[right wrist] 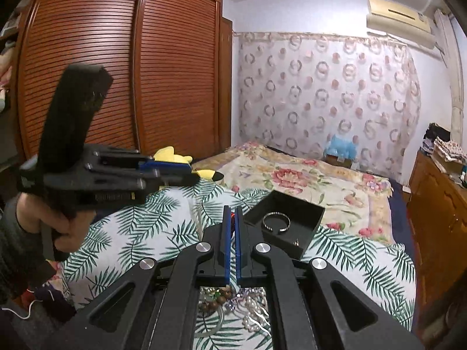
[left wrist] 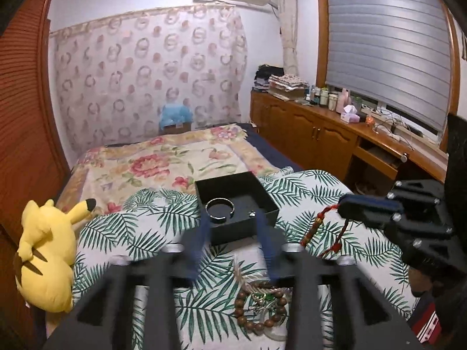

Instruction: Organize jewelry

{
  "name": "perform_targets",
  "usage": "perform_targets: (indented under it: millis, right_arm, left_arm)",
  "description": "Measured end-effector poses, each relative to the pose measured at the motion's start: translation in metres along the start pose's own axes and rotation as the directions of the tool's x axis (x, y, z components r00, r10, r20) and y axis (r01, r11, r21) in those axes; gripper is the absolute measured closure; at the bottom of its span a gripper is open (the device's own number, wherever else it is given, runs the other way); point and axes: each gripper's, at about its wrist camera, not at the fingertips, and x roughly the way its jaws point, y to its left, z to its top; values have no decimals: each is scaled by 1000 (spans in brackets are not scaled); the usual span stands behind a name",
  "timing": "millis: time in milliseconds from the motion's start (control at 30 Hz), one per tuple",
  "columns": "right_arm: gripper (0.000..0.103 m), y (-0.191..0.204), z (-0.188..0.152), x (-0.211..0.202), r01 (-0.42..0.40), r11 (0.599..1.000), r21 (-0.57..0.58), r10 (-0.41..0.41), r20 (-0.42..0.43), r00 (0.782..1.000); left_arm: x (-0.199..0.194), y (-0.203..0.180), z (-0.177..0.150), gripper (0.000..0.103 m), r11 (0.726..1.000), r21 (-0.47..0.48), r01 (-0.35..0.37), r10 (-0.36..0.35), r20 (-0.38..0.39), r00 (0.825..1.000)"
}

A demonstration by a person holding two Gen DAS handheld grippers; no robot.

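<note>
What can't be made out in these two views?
- Small item in the black box corner, beside the silver bangle: too small in both views.
- Jewelry pile, right wrist view: mostly hidden behind the right gripper.
- Red beaded tassel strand: right wrist view shows only a red sliver between the fingers.
- Left gripper fingers: motion-blurred.

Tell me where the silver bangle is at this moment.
In both wrist views the silver bangle lies inside the open black box on the palm-leaf cover, in the box's left half, far from the wooden bead bracelet.
</note>
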Motion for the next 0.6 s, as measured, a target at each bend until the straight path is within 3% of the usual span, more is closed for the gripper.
perform_targets:
  millis: [300, 600]
  right_arm:
    - [100, 10, 16, 1, -1, 1000, -19, 1, 10, 1000]
    - [100, 10, 19, 6, 16, 1000, -5, -16, -5, 1000]
  left_arm:
    - [-3, 2, -19, 67, 999, -12, 30, -30, -16, 999]
    - [6, -17, -48, 67, 990, -35, 137, -139, -67, 988]
